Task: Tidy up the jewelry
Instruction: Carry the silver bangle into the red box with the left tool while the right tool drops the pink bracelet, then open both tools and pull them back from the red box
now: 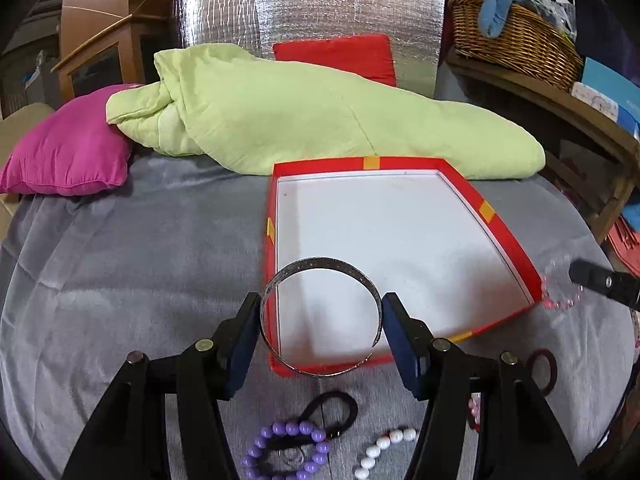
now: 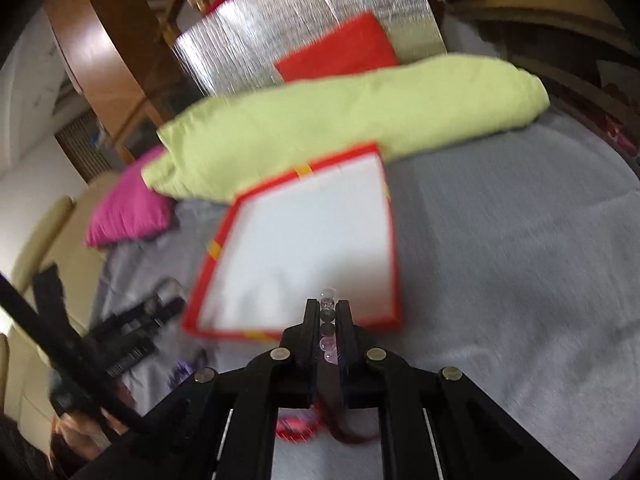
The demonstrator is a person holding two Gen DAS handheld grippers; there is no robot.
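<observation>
2 grippers work over the red box (image 1: 504, 226) on the grey bedspread (image 1: 140, 248) — the left gripper (image 1: 320, 320) clamps a silver bangle (image 1: 316, 276) above the box's near corner, the right gripper (image 2: 327, 308) is pinched on a clear pink bead bracelet (image 2: 328, 344) (blurred) at the box's edge.
</observation>
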